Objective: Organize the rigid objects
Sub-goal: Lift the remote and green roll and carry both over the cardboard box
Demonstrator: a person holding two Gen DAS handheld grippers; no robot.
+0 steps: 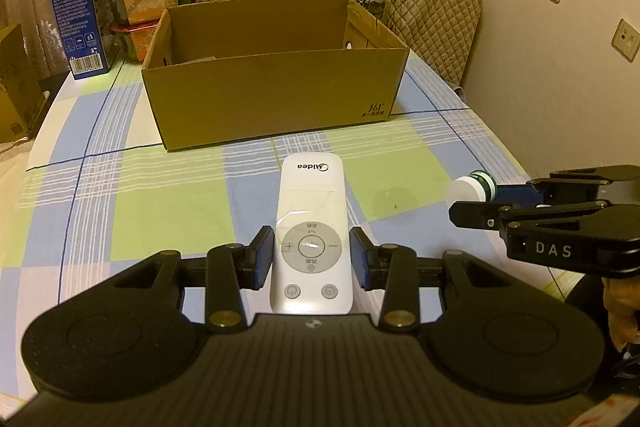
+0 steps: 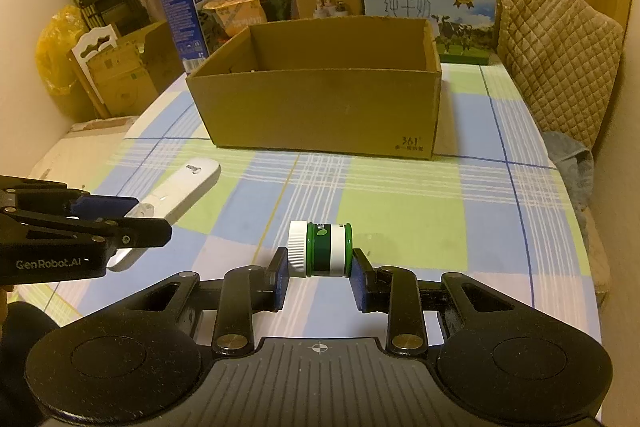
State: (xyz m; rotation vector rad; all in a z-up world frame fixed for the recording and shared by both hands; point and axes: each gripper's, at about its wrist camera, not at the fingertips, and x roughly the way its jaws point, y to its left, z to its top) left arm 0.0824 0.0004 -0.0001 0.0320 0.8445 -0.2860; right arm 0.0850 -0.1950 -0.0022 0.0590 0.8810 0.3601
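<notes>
Left gripper clamps white remote; right gripper clamps green jar end to end. Both held short of cardboard box. Risk: round jar rolling from pads during carry.

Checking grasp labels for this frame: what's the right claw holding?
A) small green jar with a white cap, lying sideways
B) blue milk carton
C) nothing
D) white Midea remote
A: in the right wrist view the right claw is shut on the green jar, its white cap against one pad; the white remote sits in the left claw.
</notes>
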